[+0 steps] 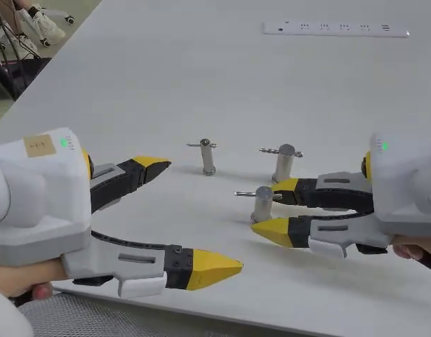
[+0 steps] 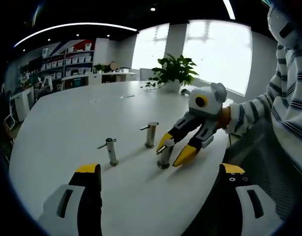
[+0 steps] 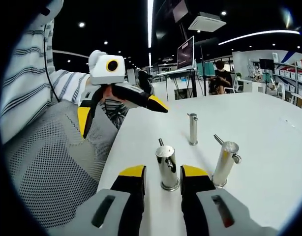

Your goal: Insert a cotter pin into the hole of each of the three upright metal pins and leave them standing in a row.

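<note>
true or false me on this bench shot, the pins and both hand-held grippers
1. All three metal pins stand upright. True.
2. The left hand-held gripper is shut on a pin. False: it is open, apart from them.
3. The right hand-held gripper has a jaw on each side of the nearest pin. True.
4. The power strip lies between the pins. False: it lies at the table's far side.

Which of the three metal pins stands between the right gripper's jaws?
The nearest pin, straddled by the right gripper; the left pin and rear pin stand free.
</note>
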`<state>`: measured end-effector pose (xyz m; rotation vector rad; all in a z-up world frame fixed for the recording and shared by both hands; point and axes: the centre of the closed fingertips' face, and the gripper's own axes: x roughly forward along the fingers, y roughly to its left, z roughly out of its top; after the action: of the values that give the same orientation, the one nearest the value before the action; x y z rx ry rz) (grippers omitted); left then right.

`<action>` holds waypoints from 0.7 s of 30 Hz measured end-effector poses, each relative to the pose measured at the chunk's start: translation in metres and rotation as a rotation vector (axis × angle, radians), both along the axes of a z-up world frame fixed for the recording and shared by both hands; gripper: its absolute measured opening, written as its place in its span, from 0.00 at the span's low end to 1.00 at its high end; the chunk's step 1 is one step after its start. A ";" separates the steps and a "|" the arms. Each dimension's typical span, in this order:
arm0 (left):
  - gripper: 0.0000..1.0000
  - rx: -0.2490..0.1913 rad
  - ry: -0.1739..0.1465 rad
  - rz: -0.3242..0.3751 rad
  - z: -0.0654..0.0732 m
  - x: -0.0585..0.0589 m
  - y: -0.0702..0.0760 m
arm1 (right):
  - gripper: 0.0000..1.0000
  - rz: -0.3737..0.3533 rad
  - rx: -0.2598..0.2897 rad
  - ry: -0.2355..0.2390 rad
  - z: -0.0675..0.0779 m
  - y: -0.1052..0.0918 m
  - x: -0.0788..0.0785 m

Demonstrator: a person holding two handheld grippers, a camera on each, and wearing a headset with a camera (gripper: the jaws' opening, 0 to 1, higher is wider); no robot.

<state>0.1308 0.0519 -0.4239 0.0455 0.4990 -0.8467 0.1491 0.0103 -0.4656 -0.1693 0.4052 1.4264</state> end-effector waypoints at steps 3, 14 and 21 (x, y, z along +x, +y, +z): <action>0.99 0.053 0.011 -0.005 -0.006 -0.004 0.004 | 0.14 -0.016 0.052 -0.006 0.004 0.004 0.004; 0.99 0.061 0.030 -0.015 -0.003 -0.008 0.003 | 0.10 0.007 0.106 -0.042 0.006 0.005 0.007; 0.99 0.043 0.045 -0.013 -0.002 -0.012 -0.001 | 0.08 0.032 0.102 -0.071 0.008 0.005 0.006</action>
<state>0.1193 0.0513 -0.4263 0.0698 0.5599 -0.8511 0.1555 0.0149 -0.4580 -0.1435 0.2716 1.4650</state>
